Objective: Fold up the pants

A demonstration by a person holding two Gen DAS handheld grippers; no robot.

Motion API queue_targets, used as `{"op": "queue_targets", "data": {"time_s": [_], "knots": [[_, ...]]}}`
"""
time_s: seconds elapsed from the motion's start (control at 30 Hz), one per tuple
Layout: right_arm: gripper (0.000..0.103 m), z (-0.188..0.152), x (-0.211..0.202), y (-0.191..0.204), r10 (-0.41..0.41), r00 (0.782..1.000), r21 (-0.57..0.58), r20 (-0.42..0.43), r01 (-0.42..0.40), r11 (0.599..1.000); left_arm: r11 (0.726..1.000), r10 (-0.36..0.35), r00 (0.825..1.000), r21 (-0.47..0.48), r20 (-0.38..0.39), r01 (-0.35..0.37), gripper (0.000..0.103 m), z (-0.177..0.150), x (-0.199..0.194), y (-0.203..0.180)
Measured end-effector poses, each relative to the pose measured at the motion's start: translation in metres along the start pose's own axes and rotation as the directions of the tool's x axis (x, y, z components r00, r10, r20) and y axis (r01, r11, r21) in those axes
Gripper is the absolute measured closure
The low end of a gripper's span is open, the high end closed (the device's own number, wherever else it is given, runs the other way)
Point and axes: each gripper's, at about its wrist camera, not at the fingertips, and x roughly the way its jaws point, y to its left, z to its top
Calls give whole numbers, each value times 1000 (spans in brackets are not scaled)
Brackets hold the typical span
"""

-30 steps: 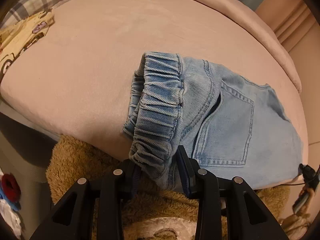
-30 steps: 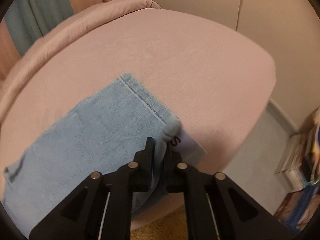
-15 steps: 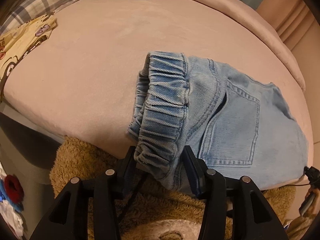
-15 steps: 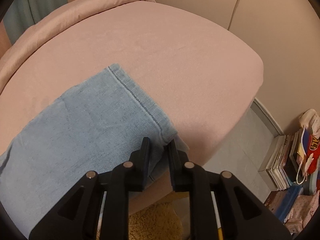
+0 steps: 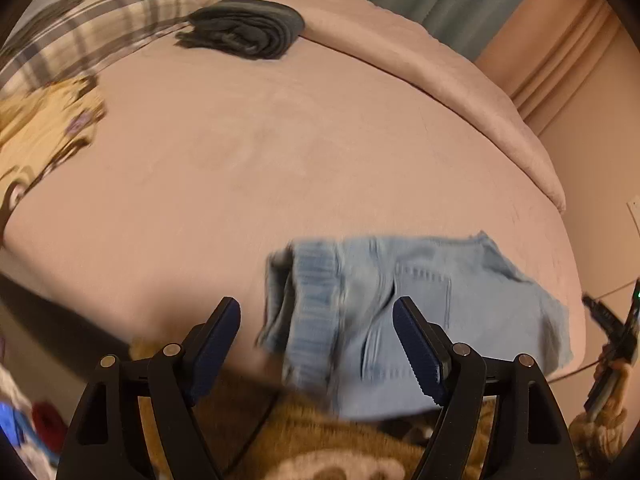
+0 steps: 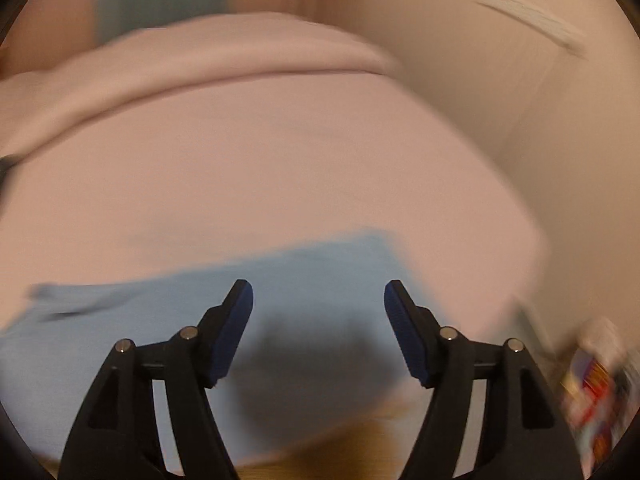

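Note:
Light blue denim pants (image 5: 400, 312) lie folded on the pink bed near its front edge, elastic waistband to the left, back pocket up. In the right wrist view the same pants (image 6: 312, 280) appear as a blurred blue sheet. My left gripper (image 5: 316, 320) is open and empty, raised above the waistband. My right gripper (image 6: 318, 304) is open and empty above the pants' right end. Both views are blurred by motion.
A dark folded garment (image 5: 244, 32) lies at the far side of the pink bed (image 5: 240, 152). A plaid pillow (image 5: 92, 24) and a yellow patterned cloth (image 5: 36, 144) are at left. A brown fuzzy rug (image 5: 320, 440) lies below the bed edge. Books (image 6: 592, 384) sit at right.
Both grippers have let go of the pants and opened wide. Both have pulled back and up, and the pants now rest on the bed.

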Motion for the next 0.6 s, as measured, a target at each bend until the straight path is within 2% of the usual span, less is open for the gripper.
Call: {"op": "queue_targets", "data": {"time_s": [0.03, 0.07, 0.1, 0.13, 0.2, 0.27, 0.33, 0.37, 0.4, 0.47, 0.5, 0.53, 0.57, 0.6], "knots": [[36, 4, 0, 26, 117, 993, -49, -8, -117, 992, 1000, 0, 1000, 15, -2, 0, 24, 8, 8, -3], [36, 7, 2, 54, 226, 974, -97, -33, -228, 969, 1000, -8, 1000, 24, -5, 8, 24, 13, 16, -4], [36, 8, 5, 85, 329, 941, -146, -78, -337, 930, 999, -36, 999, 28, -19, 36, 24, 20, 25, -3], [36, 9, 7, 120, 426, 896, -199, -125, -443, 874, 998, -63, 997, 24, -39, 64, 24, 24, 32, -2], [38, 9, 10, 170, 516, 835, -274, -194, -551, 788, 996, -87, 992, 3, -95, 88, 25, 30, 45, 3], [38, 8, 16, 204, 536, 808, -331, -245, -589, 737, 998, -63, 992, 14, -113, 64, 28, 32, 55, 2], [42, 11, 31, 238, 534, 787, -370, -310, -617, 695, 999, -19, 994, 33, -111, 23, 45, 32, 60, 1], [44, 13, 40, 249, 528, 776, -372, -346, -630, 682, 999, -10, 994, 30, -106, 13, 50, 32, 61, 2], [47, 11, 54, 264, 503, 763, -371, -406, -641, 672, 1000, 0, 995, 22, -95, 2, 62, 31, 61, 5], [48, -3, 70, 271, 459, 753, -375, -471, -642, 669, 1000, -1, 997, 19, -75, 2, 65, 28, 59, 6], [57, -9, 84, 277, 428, 751, -368, -503, -635, 679, 1000, 5, 999, 21, -53, -4, 66, 24, 57, 5], [77, -9, 87, 279, 414, 754, -366, -511, -626, 688, 1000, 15, 999, 27, -35, -14, 66, 21, 55, 3], [81, -15, 91, 281, 414, 749, -365, -518, -631, 684, 999, 25, 1000, 33, -20, -24, 67, 18, 53, 2], [89, -17, 88, 283, 424, 757, -378, -497, -629, 679, 999, 30, 1000, 35, -3, -30, 68, 19, 49, 0]]}}
